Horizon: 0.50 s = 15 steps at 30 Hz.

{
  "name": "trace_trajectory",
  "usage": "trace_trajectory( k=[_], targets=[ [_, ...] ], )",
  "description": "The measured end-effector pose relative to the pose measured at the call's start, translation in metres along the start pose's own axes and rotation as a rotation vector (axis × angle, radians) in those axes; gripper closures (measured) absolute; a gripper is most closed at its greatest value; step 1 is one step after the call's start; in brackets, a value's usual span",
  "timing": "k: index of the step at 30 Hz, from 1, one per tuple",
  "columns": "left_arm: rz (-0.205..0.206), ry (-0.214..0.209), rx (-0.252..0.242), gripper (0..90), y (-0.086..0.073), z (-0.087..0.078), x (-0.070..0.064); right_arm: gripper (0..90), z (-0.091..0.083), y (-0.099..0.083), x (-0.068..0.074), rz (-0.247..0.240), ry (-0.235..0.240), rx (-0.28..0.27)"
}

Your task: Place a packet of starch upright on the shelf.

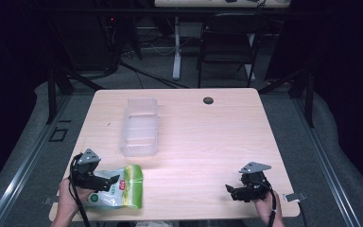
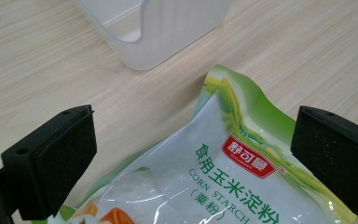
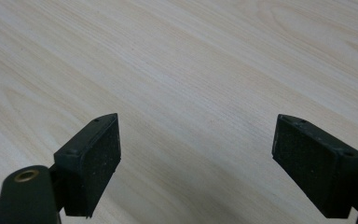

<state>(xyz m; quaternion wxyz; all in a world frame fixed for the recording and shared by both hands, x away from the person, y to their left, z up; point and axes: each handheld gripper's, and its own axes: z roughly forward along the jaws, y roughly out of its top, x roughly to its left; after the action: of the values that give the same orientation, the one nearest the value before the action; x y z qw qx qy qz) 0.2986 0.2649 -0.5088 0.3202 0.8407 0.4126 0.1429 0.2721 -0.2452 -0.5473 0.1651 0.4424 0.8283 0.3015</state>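
A green and white bag of corn starch [image 1: 120, 189] lies flat at the table's front left, and up close the bag [image 2: 205, 177] shows a red label. My left gripper [image 1: 105, 182] is open, its jaws wide on either side of the bag; the left gripper [image 2: 193, 158] hovers over the bag's top end without pressing it. Just beyond the bag stands a clear plastic bin [image 1: 140, 126], whose near corner [image 2: 163, 32] fills the top of the left gripper view. At the front right, my right gripper [image 1: 231, 191] is open over bare wood, the right gripper [image 3: 198, 163] holding nothing.
The light wooden table [image 1: 208, 142] has a small dark round cap [image 1: 208, 100] near its far edge. A black folding chair [image 1: 229, 42] and a desk leg stand behind the table. Metal rails run along both sides of the table on the floor.
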Motion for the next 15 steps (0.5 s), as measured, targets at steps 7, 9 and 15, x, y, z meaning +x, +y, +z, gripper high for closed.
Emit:
trace_trajectory(
  k=[7,9,15],
  targets=[
    [0.008,-0.036,0.001,0.0,0.0041,0.0011,-0.0010,14.8,0.0012,0.0005,0.0016,-0.002,-0.002,-0.001],
    [0.001,-0.043,-0.003,0.0,0.0044,0.0013,-0.0009,14.9,0.0015,0.0006,0.0014,-0.002,-0.004,0.004],
    [0.007,-0.080,0.009,0.0,0.0085,0.0038,-0.0015,14.8,0.0011,0.0002,0.0013,0.000,0.001,0.002]
  ],
)
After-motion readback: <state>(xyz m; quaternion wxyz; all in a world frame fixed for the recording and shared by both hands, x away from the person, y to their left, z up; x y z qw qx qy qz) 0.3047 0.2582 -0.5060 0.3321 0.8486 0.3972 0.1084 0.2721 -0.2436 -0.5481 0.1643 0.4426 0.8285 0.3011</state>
